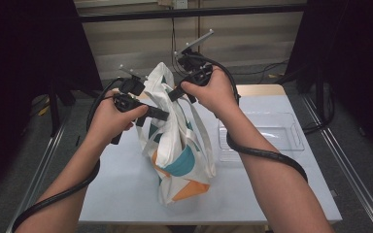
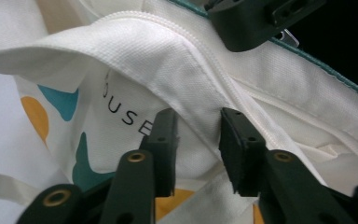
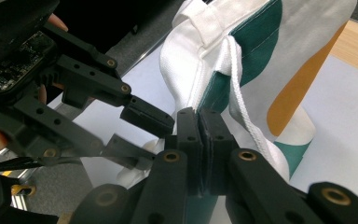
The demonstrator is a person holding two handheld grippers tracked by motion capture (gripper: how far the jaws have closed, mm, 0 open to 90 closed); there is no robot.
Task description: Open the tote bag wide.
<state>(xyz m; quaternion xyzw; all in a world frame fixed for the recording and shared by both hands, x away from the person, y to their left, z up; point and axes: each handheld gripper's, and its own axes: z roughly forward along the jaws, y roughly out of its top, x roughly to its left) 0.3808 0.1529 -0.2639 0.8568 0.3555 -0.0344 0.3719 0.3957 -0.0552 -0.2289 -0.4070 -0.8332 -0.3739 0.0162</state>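
Tote bag (image 1: 179, 145) upright between grippers; right gripper (image 3: 198, 135) clamped on rim, left gripper (image 2: 196, 140) part-open straddling rim fold.

The bag (image 1: 177, 150) is standing on the surface (image 1: 126, 189), left of the tray (image 1: 291, 133). The left gripper (image 1: 162, 115) and right gripper (image 1: 172, 94) are meeting at its top edge.

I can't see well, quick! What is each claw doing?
Left gripper: open around the white patterned cloth tote bag's rim.
Right gripper: shut on the bag's edge.
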